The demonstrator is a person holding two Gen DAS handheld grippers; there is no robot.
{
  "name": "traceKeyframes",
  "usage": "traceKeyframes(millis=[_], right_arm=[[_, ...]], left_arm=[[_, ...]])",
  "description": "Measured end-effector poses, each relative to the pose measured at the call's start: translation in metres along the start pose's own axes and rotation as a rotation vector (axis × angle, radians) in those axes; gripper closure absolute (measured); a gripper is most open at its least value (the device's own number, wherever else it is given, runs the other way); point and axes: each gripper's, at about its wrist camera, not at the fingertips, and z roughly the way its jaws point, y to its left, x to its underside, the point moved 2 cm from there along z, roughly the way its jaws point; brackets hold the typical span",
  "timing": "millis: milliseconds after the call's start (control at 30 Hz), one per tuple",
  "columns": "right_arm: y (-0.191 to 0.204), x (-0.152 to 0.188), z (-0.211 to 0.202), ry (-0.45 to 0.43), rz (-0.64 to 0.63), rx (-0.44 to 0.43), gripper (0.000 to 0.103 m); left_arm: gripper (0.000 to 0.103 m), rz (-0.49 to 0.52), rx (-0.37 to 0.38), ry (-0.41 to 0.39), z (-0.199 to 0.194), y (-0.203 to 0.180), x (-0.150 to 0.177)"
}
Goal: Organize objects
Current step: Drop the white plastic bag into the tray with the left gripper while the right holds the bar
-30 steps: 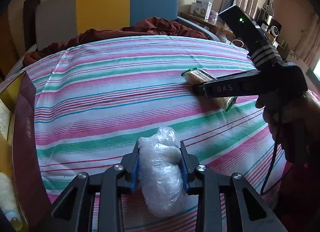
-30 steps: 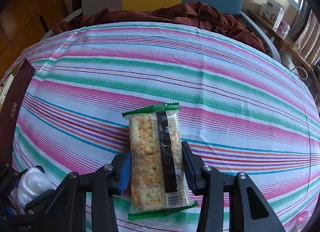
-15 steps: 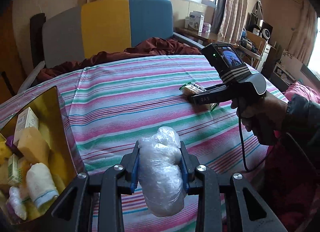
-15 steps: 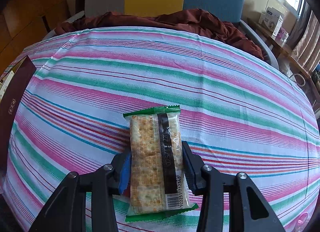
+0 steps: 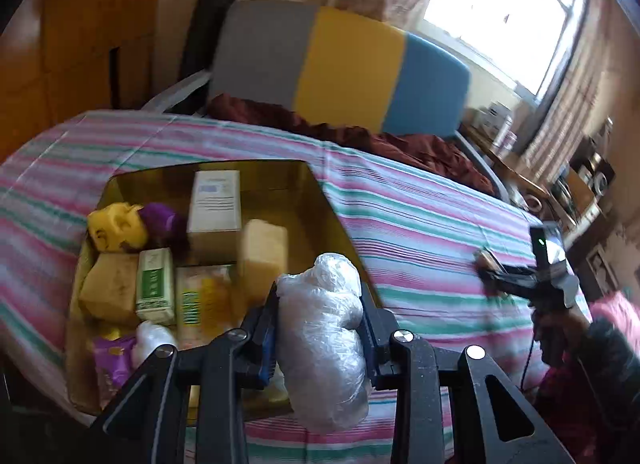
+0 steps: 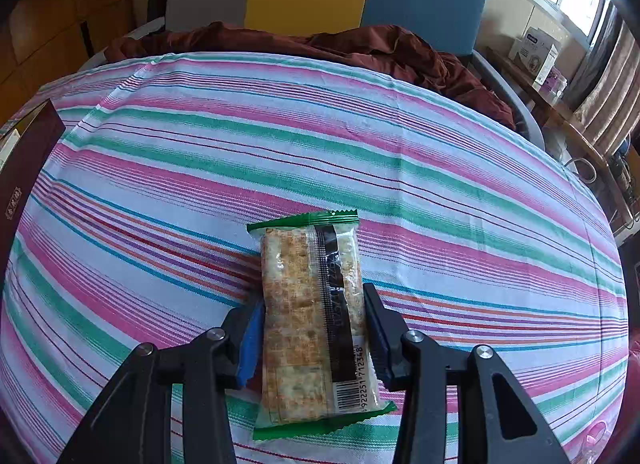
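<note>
Left gripper [image 5: 318,318] clamps one plastic-wrapped bundle [image 5: 326,344] near one gold box [image 5: 320,187]; right gripper [image 6: 314,328] clamps one cracker packet [image 6: 312,324].

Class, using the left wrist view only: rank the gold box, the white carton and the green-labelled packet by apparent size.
1. gold box
2. white carton
3. green-labelled packet

The packet lies nearer the camera, so its true size may be smaller still.

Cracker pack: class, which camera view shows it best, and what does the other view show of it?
The right wrist view: the cracker pack fills the centre, label and barcode readable. The left wrist view shows only a blurred scrap of it.
</note>
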Motion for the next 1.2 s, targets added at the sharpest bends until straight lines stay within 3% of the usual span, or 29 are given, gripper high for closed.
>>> traceKeyframes(millis=[167, 500, 633, 800, 1200], right_arm=[[0.002, -0.001, 0.001, -0.002, -0.008, 0.010, 0.058], [0.003, -0.001, -0.001, -0.002, -0.020, 0.017, 0.058], [0.003, -0.001, -0.001, -0.001, -0.024, 0.017, 0.058], [0.004, -0.001, -0.001, 0.000, -0.028, 0.019, 0.058], [0.007, -0.002, -0.003, 0.005, -0.041, 0.042, 0.060]], left_arm=[[0.069, -0.155, -0.063, 0.058, 0.016, 0.057, -0.001], [0.068, -0.201, -0.117, 0.126, 0.065, 0.071, -0.009], [0.066, -0.183, -0.145, 0.142, 0.078, 0.068, -0.008], [0.056, -0.161, -0.159, 0.148, 0.079, 0.067, -0.004], [0.053, -0.034, -0.225, 0.043, 0.030, 0.063, 0.006]])
